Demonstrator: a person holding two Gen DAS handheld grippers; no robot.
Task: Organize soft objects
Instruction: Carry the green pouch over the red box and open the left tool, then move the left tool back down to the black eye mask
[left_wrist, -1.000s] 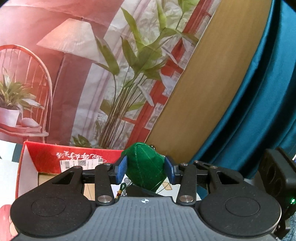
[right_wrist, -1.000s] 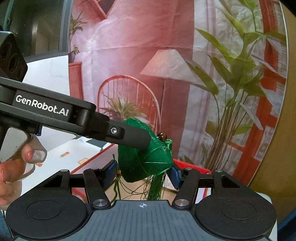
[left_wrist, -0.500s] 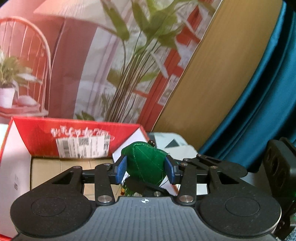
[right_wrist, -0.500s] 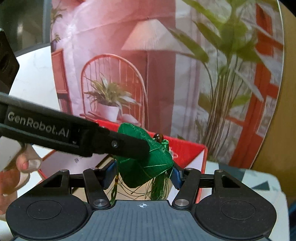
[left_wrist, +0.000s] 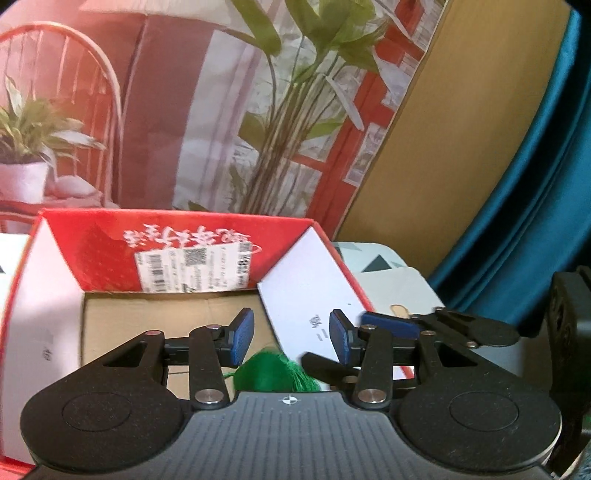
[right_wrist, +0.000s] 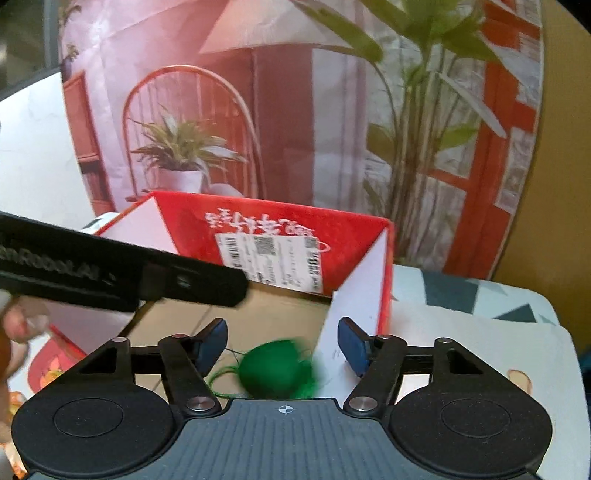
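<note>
Both jaws stand spread, the right hand-held gripper (right_wrist: 282, 345) having just opened wider, and the green pouch (right_wrist: 275, 373) sits blurred low-centre, below its parted pads, over the open red box (right_wrist: 295, 229), nothing pinching it.

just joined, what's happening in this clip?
A person is holding a two-finger gripper in each hand above an open red cardboard box with a brown inside. A green fabric pouch with a tassel lies low between the pads of both, looking loose over the box floor. Neither the left gripper nor the right gripper presses on it. The right gripper's jaws have just been opening. The pouch is blurred, so whether it has settled is unclear.
</note>
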